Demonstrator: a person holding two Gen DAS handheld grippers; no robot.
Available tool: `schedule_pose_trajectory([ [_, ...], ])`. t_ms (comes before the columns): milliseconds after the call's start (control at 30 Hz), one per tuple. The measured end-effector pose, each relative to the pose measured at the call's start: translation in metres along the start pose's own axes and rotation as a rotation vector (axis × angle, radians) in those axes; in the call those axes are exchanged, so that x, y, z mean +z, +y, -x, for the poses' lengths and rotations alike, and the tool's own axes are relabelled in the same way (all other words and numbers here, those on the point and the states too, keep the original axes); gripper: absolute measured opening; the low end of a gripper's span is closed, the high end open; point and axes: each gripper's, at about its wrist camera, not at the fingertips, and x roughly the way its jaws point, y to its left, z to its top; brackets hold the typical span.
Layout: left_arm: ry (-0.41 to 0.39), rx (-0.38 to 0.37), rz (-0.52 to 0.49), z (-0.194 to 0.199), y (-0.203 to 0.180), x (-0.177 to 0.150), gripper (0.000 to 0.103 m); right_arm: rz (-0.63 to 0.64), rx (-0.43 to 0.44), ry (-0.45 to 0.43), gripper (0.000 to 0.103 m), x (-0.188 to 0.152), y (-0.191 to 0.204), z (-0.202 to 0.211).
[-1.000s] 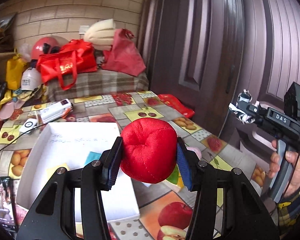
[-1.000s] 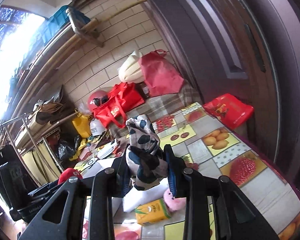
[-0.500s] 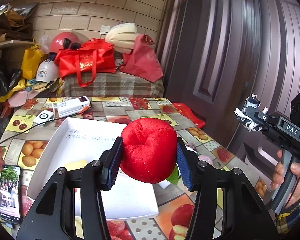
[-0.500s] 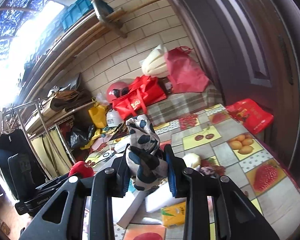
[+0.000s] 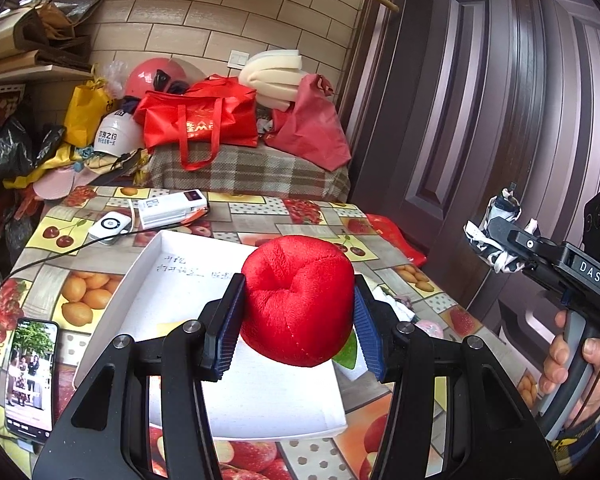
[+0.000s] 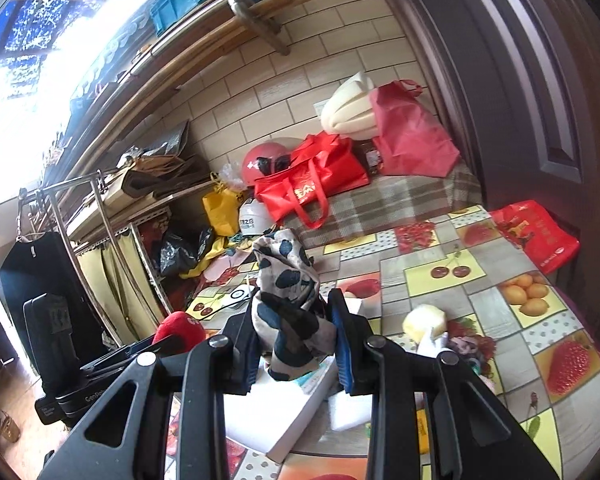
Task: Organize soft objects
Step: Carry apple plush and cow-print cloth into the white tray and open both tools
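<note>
Red plush apple (image 5: 298, 300) sits clamped between the blue ribbed pads of the left hand-held gripper (image 5: 296, 320), carried above the white tray (image 5: 172, 276) on the counter (image 5: 260, 216); the tray's open floor lies at 6 o'clock beneath it, judged the intended drop point. The pile is short and velvety, with seams meeting in a dimple on the face toward the camera. The pads dent its sides, so it is soft-filled. Spotted cloth (image 6: 290, 304), thin and crumpled, white with dark blotches, is pinched in the tightly clenched right hand-held gripper (image 6: 296, 344), its loose end standing up at 12 o'clock. Both items are held clear of the counter, apparently for carrying to the tray. More small soft pieces, one pale yellow (image 6: 424, 320), lie on the fruit-patterned oilcloth at 3 o'clock of the cloth, not yet sorted. A phone (image 5: 30, 372) rests at 9 o'clock of the tray.
</note>
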Motion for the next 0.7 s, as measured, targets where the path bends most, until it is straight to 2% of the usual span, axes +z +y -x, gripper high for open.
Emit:
schedule_pose_trajectory([
  [400, 0.005, 0.033, 0.015, -0.004, 0.013, 0.004, 0.051, 0.022, 0.031, 0.037, 0.03, 0.004, 0.015, -0.022],
  [700, -0.018, 0.13, 0.044, -0.013, 0.051, 0.042, 0.052, 0.046, 0.071, 0.08, 0.031, 0.009, 0.032, -0.052],
])
